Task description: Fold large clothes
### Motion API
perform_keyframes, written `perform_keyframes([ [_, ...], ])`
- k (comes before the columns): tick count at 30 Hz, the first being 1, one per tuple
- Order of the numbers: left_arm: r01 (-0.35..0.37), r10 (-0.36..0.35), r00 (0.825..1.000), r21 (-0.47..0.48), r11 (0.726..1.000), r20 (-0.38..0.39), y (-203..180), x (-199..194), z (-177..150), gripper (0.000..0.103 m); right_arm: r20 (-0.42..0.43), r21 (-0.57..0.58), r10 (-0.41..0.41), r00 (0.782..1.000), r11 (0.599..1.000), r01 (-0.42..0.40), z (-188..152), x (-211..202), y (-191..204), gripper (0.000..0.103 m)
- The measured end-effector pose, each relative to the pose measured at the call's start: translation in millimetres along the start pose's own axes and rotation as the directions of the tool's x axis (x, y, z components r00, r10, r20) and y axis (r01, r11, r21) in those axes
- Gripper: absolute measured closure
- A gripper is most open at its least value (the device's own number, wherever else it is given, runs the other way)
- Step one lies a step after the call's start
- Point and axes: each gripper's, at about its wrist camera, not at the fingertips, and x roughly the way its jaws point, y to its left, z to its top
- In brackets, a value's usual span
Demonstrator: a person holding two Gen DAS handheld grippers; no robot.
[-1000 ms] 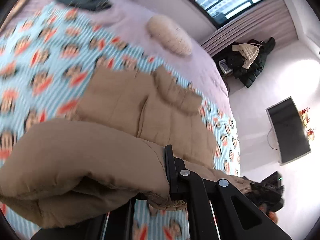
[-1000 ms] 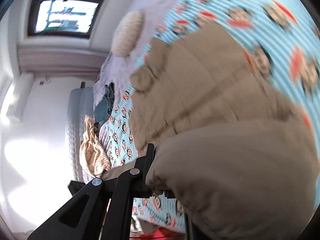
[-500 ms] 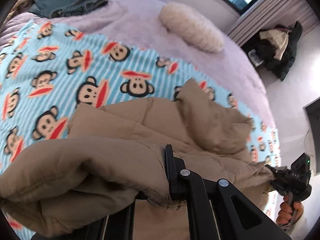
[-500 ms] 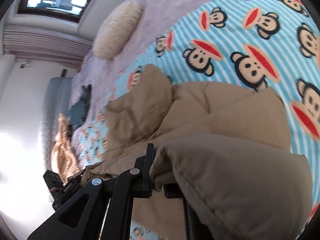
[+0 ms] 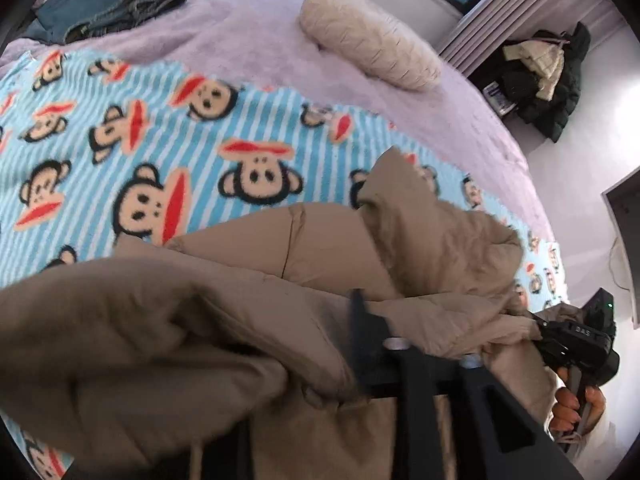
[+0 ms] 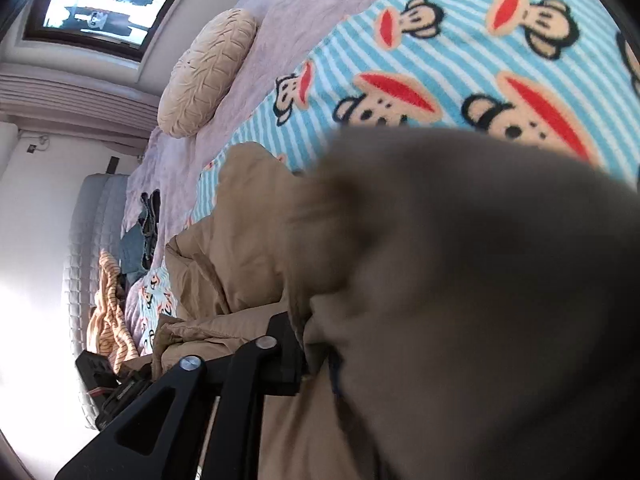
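A tan puffy jacket [image 5: 320, 248] lies folded over on the monkey-print blanket [image 5: 160, 140]. Its near edge bulges over my left gripper [image 5: 288, 380], whose jaws are opening; one finger [image 5: 360, 340] shows blurred and the fabric slips loose between them. In the right wrist view the jacket [image 6: 240, 248] fills the right side as a blurred fold. My right gripper [image 6: 340, 360] is opening too, with the fabric still between the jaws; only its left finger [image 6: 286, 344] shows. A hand [image 5: 572, 408] holds the right gripper's body at the jacket's right end.
A cream pillow [image 5: 368, 40] and folded jeans [image 5: 104, 4] lie on the lilac bedspread beyond the blanket. A dark coat pile [image 5: 548, 76] sits by the curtain. In the right wrist view, a striped orange garment [image 6: 108, 312] lies near the padded headboard [image 6: 92, 240].
Both grippers carried the jacket's edge forward and down onto the rest of the jacket, then their fingers spread apart and the fabric began to slip free.
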Motion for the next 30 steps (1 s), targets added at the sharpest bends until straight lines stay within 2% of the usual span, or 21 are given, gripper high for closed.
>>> perform_keyframes([
  [1,-0.003,0.003,0.999,0.007,1.0,0.034,-3,-14,-1,0.034,0.01,-0.013,-0.003,1.0,1.0,0.004,0,-5,4,0.058],
  [3,-0.02,0.016,0.994,0.03,0.999,0.108,-9,-38,0,0.03,0.056,-0.045,0.005,0.998,0.999,-0.003,-3,-22,13,0.031],
  [5,-0.014,0.006,0.991,0.057,0.998,0.132,-14,-53,1,0.03,0.091,-0.059,0.021,0.996,0.998,-0.015,-9,-40,19,0.031],
  [6,-0.007,-0.002,0.991,0.068,0.998,0.132,-16,-57,1,0.03,0.09,-0.064,0.026,0.996,0.998,-0.021,-12,-45,22,0.037],
  [7,0.011,-0.022,0.993,0.092,0.996,0.114,-19,-57,0,0.031,0.076,-0.078,0.03,0.997,0.997,-0.024,-17,-47,24,0.057],
  [8,0.022,-0.033,0.995,0.117,0.993,0.097,-21,-56,-1,0.031,0.046,-0.113,0.007,0.999,0.994,-0.002,-23,-45,29,0.069],
  [9,0.01,-0.023,0.996,0.166,0.986,0.082,-27,-49,-3,0.042,0.023,-0.148,-0.027,0.999,0.988,0.03,-28,-41,33,0.08],
  [10,-0.014,0.0,0.997,0.198,0.98,0.072,-31,-42,-5,0.048,-0.001,-0.212,-0.074,0.997,0.975,0.072,-33,-34,38,0.081],
  [12,-0.078,0.067,0.996,0.23,0.97,0.057,-33,-20,-6,0.048,0.008,-0.281,-0.147,0.989,0.949,0.143,-34,-26,42,0.082],
  [14,-0.139,0.129,0.99,0.207,0.968,0.061,-23,1,-4,0.048,0.065,-0.319,-0.24,0.969,0.915,0.248,-28,-22,34,0.082],
  [16,-0.195,0.185,0.98,0.157,0.968,0.079,-6,21,2,0.048,0.128,-0.32,-0.326,0.937,0.881,0.35,-20,-22,20,0.084],
  [18,-0.203,0.194,0.977,0.119,0.972,0.083,9,36,6,0.048,0.159,-0.306,-0.348,0.924,0.873,0.381,-13,-20,-1,0.088],
  [22,-0.198,0.188,0.978,0.111,0.974,0.09,17,55,11,0.048,0.168,-0.224,-0.333,0.928,0.904,0.365,5,-12,-35,0.092],
  [30,-0.178,0.169,0.981,0.093,0.98,0.101,20,82,23,0.048,0.153,-0.145,-0.291,0.944,0.939,0.312,26,12,-60,0.092],
])
